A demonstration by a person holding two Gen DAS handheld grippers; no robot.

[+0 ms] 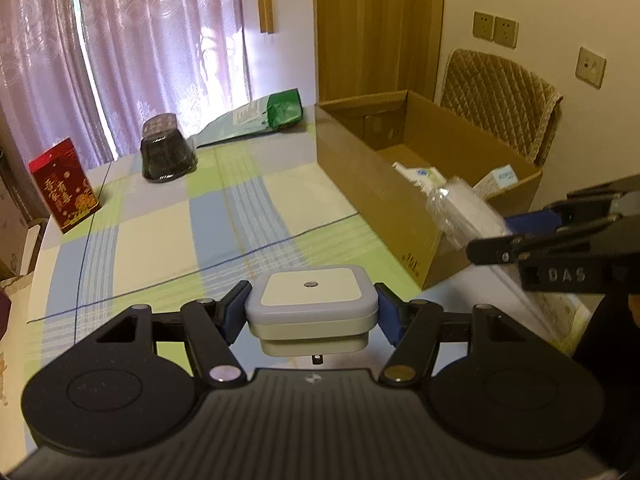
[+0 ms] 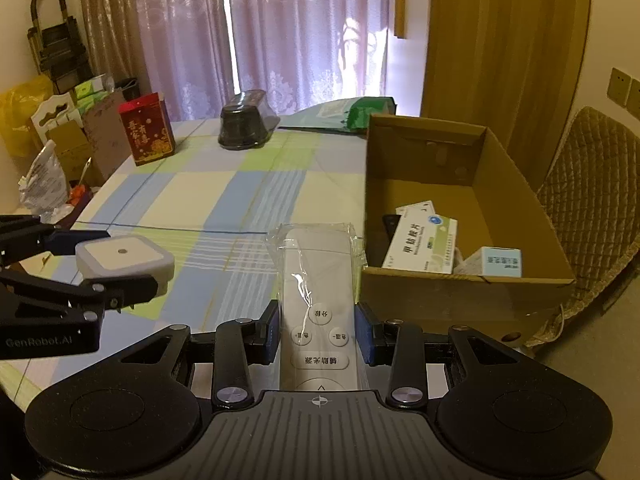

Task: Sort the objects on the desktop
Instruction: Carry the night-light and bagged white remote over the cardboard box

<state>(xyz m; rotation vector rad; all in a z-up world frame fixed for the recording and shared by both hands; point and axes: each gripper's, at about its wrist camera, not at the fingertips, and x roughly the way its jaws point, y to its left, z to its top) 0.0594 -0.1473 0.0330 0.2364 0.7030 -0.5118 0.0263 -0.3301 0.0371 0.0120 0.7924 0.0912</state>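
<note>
1. Checked cloth covers the surface (image 2: 248,196), with pink curtains (image 2: 304,28) behind it.
2. My left gripper (image 1: 312,312) has its fingers (image 1: 232,316) closed on a white square night light (image 1: 312,304), held clear above the cloth.
3. My right gripper (image 2: 318,332) has its fingers (image 2: 366,334) clamped on a white remote (image 2: 318,292) in a clear plastic wrap, just beside the near left corner of the cardboard box (image 2: 448,292).
4. Inside the box lie medicine cartons (image 2: 420,248).
5. Further back on the surface I see a red box (image 2: 146,128) standing upright, a black container (image 2: 244,124) and a green bag (image 2: 360,114).
</note>
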